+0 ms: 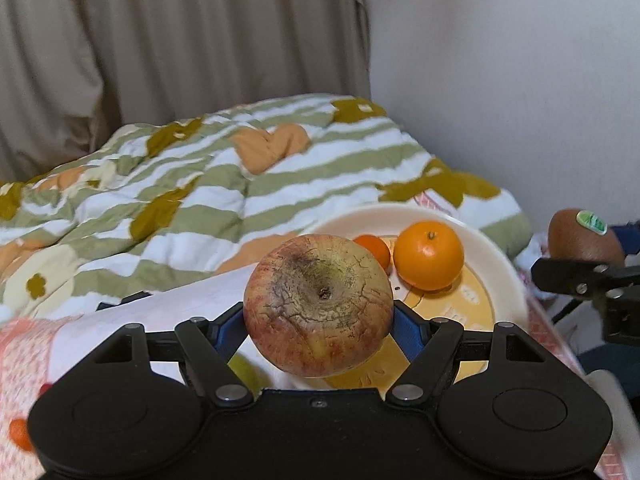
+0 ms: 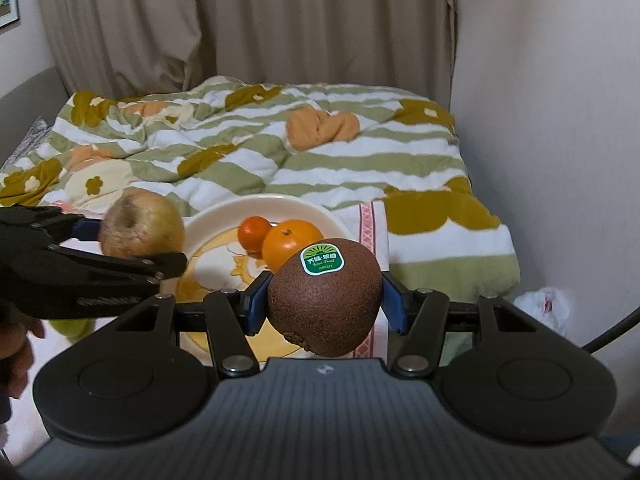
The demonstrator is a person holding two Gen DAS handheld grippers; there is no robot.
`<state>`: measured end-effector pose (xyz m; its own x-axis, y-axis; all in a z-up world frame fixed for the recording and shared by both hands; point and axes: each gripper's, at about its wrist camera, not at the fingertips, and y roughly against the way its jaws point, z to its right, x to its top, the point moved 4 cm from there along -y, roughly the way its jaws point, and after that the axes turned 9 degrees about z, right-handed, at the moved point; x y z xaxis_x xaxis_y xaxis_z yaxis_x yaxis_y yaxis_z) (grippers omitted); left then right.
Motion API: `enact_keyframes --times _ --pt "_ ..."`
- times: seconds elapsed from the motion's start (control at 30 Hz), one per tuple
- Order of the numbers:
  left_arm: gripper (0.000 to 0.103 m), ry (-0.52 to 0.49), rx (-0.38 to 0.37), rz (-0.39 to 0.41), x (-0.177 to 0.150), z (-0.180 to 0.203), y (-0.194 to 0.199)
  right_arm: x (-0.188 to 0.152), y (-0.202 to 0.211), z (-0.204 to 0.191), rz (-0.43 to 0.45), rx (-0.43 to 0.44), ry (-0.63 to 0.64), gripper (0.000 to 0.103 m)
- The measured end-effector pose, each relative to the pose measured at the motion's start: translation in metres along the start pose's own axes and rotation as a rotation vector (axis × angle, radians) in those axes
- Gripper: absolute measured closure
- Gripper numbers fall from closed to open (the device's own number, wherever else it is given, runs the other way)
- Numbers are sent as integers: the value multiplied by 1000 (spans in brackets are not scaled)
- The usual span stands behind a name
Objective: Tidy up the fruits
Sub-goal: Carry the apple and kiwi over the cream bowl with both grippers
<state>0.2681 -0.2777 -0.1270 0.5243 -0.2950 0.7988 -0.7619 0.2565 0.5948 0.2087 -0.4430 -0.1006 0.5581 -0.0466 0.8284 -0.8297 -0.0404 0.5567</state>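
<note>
My left gripper [image 1: 318,312] is shut on a wrinkled red-yellow apple [image 1: 318,306] and holds it above the near left edge of a cream plate [image 1: 496,268]. The apple [image 2: 140,228] and left gripper [image 2: 132,252] also show in the right wrist view. My right gripper [image 2: 324,304] is shut on a brown kiwi [image 2: 324,304] with a green sticker, held above the plate's [image 2: 208,224] near right side. The kiwi [image 1: 582,240] shows at the right in the left wrist view. On the plate lie a large orange [image 1: 428,256] [image 2: 290,242] and a small tangerine [image 1: 374,250] [image 2: 254,234].
The plate rests on a pink-patterned cloth [image 1: 120,332] at the foot of a bed with a green-striped floral quilt [image 2: 260,152]. A green fruit [image 2: 72,326] lies on the cloth under the left gripper. Beige curtains stand behind, a white wall at the right, a plastic bag [image 2: 544,306] on the floor.
</note>
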Motion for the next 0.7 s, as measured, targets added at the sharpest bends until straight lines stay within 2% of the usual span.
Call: enact_keyframes --times 0.37,0.43,0.47,0.5,0.57,0.7 --pt "24 -112 -21 -47 -4 14 -43 -5 -18 8 -33 -42 -28 31" --pt "21 -129 -23 -51 -4 17 -45 -5 -19 10 -35 -49 -33 31" --pt "13 -155 -4 -26 -1 18 -42 -4 -19 11 -35 -52 -37 31" --pt "0 -180 14 -6 1 20 -39 -3 -19 12 -34 -55 -41 31" --pt "0 -212 36 20 6 21 -30 -1 -18 13 -29 -60 -46 31" --pt "0 -184 15 -9 4 12 -16 6 -14 16 -19 -61 -48 31"
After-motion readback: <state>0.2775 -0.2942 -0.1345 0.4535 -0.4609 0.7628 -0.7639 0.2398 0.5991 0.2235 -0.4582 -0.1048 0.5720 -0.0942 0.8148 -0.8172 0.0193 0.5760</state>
